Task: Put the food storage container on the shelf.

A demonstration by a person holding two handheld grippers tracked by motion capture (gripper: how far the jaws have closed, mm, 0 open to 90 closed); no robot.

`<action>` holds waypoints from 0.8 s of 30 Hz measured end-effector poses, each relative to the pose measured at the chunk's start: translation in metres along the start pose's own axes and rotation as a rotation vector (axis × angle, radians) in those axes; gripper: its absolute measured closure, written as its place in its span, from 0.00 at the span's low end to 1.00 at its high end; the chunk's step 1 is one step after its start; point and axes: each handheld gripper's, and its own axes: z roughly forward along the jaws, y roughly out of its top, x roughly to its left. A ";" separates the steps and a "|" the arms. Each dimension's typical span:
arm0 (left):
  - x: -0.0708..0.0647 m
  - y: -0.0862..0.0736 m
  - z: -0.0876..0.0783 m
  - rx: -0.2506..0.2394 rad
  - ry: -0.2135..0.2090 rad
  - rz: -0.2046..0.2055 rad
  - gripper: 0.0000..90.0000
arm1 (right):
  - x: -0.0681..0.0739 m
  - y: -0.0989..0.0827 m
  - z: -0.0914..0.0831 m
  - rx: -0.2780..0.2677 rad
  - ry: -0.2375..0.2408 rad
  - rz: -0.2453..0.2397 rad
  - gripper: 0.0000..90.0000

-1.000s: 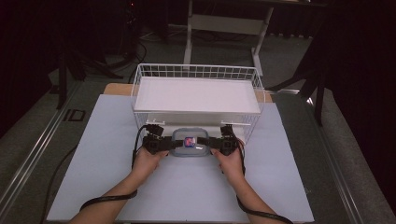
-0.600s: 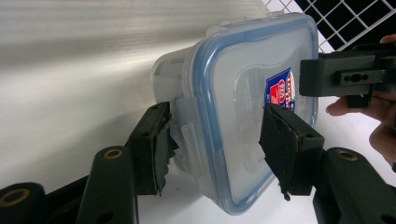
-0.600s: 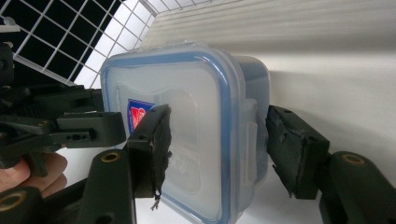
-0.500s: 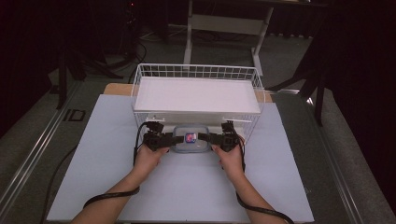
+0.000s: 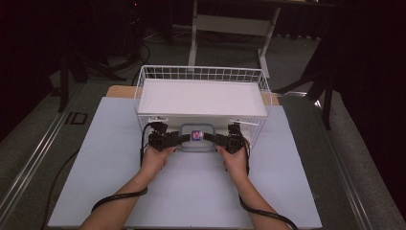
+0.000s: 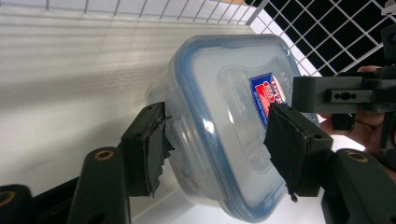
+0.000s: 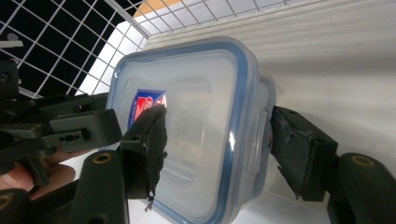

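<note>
A clear plastic container (image 5: 196, 136) with a blue-rimmed lid and a red and blue label hangs between my two grippers, just in front of the white wire basket (image 5: 143, 79). My left gripper (image 5: 179, 139) holds its left end and my right gripper (image 5: 213, 139) its right end. In the left gripper view the container (image 6: 224, 107) sits between the jaws (image 6: 217, 119), one pad on the lid, the other against the side latch. The right gripper view shows the container (image 7: 196, 93) clamped the same way (image 7: 218, 119). Both grippers' jaws have just been opening slightly, with the container still between them.
The wire basket stands at the back of the pale table mat (image 5: 191, 196) and holds a flat white panel (image 5: 201, 96). Its front wall is right behind the container. Black cables (image 5: 115, 199) trail from both grippers along the forearms. Dark floor and stands surround the table.
The container and both grippers have edged a little toward the basket's front wall. The hold on the container looks the same.
</note>
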 end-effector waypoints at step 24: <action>-0.020 -0.010 -0.025 -0.073 0.106 0.124 0.41 | 0.019 -0.010 -0.026 -0.051 -0.080 -0.249 0.45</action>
